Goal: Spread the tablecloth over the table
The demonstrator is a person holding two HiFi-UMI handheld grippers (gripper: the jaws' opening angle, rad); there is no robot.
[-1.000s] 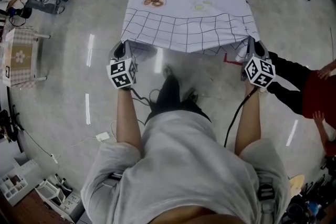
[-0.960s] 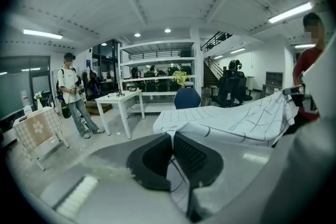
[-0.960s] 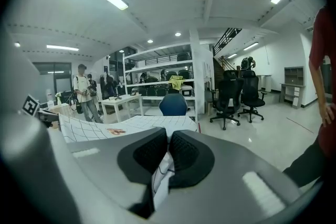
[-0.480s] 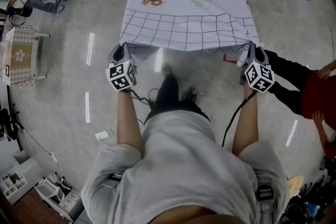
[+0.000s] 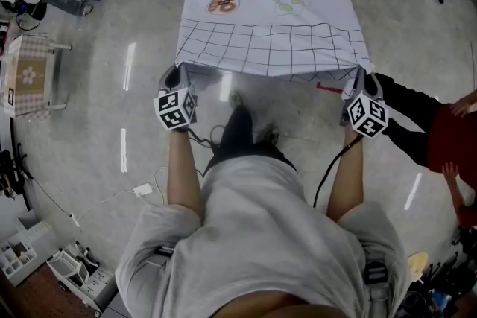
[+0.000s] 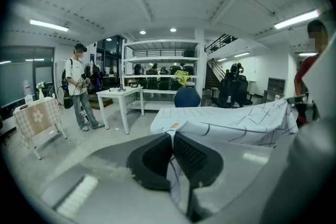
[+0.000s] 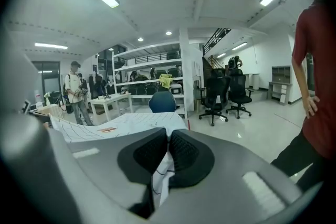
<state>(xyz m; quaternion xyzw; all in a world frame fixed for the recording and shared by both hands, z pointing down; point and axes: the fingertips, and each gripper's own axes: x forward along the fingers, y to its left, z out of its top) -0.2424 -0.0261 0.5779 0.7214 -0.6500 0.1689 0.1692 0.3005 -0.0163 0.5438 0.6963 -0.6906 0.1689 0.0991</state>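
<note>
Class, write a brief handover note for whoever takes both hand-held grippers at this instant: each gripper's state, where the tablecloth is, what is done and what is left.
Left hand-held gripper: shut on the near left corner of the tablecloth.
Right hand-held gripper: shut on the near right corner.
Tablecloth: its far part lies flat over the table, which it hides. The near edge is held up and sags between the grippers.
Done: the cloth covers the top.
Left: probably lower the near edge evenly, then open both grippers.
</note>
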